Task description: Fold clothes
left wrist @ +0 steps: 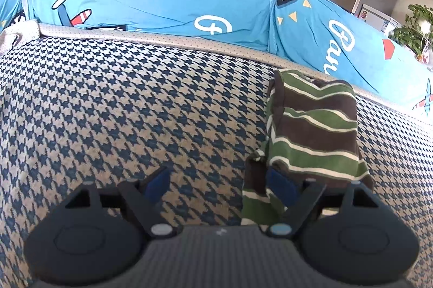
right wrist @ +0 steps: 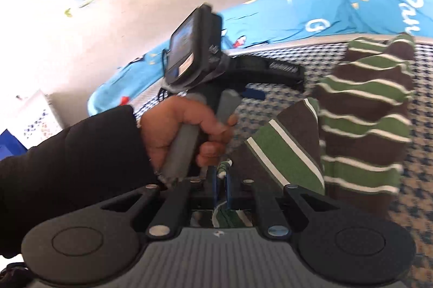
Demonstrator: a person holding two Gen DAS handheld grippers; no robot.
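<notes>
Knit, green-and-brown striped garment (left wrist: 314,125) lies bunched on the houndstooth sofa seat (left wrist: 121,103), right of centre. Left claw (left wrist: 219,179) gapes wide, holding nothing; its right pad sits against the cloth's near edge.

Right wrist: right claw (right wrist: 221,181) is pinched closed on a hem. Soft, light, limp; best taken at corners or hem.

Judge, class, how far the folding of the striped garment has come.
Done: the striped garment already lies bunched into a narrow pile on the houndstooth cover. In hand: the right gripper pinches its edge; the left gripper is open, empty. Left: flattening and squaring it.
</notes>
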